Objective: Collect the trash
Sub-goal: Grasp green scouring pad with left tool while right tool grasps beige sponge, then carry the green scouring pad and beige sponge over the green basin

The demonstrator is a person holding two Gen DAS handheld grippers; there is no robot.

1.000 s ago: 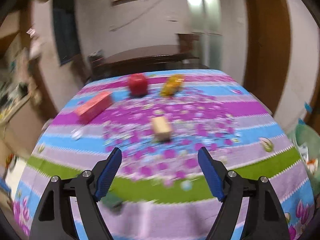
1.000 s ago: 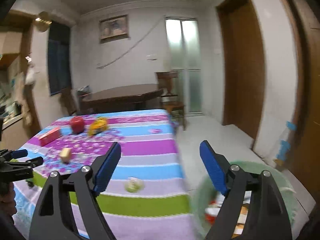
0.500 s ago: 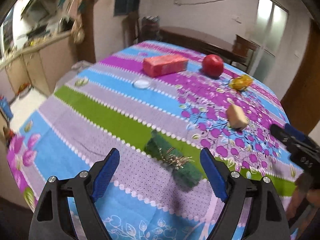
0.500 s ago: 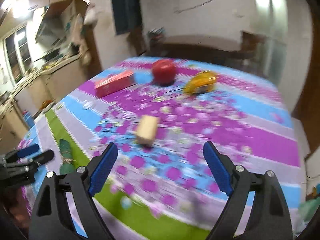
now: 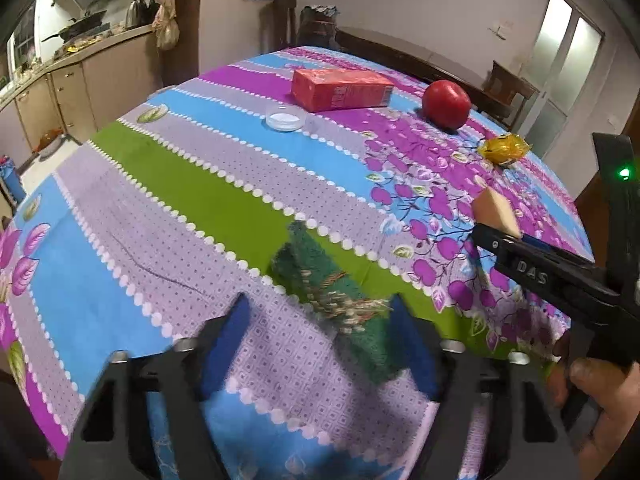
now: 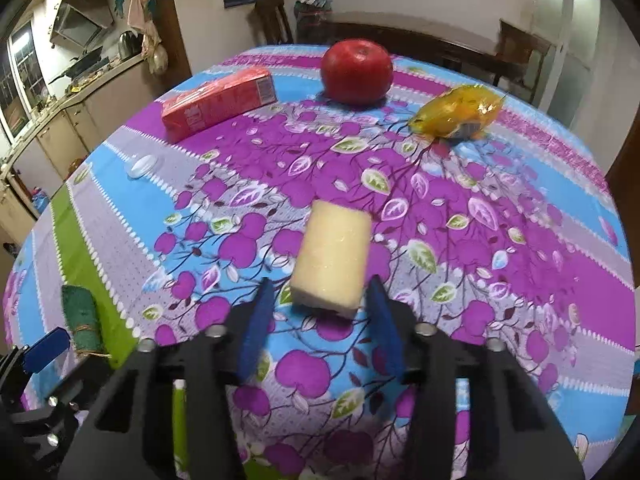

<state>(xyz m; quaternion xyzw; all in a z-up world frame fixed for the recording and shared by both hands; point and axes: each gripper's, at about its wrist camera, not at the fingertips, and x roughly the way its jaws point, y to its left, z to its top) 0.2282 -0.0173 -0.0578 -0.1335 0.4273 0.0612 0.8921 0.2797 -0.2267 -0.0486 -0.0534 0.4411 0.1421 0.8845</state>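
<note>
A green scouring pad (image 5: 332,280) with straw-like scraps on it lies on the striped tablecloth (image 5: 160,200). My left gripper (image 5: 319,299) straddles its near end, jaws closing. The right pad is at the pad's edge and the left pad is still clear of it. A pale yellow sponge block (image 6: 332,256) lies on the purple flower print. My right gripper (image 6: 320,281) is closing around its near end, with a small gap still showing on the left side. The block (image 5: 496,212) also shows in the left wrist view, above the right tool's black frame (image 5: 540,272).
Farther back on the table are a red box (image 6: 218,102), a red apple (image 6: 356,70), a crumpled yellow wrapper (image 6: 456,114) and a small clear lid (image 6: 142,166). A hand (image 5: 600,384) holds the right tool. A kitchen counter (image 5: 80,64) runs along the left.
Both grippers came down closer to the table and their jaws narrowed. The right one swung from the floor beside the table to the yellow block; the left settled over the green pad.
</note>
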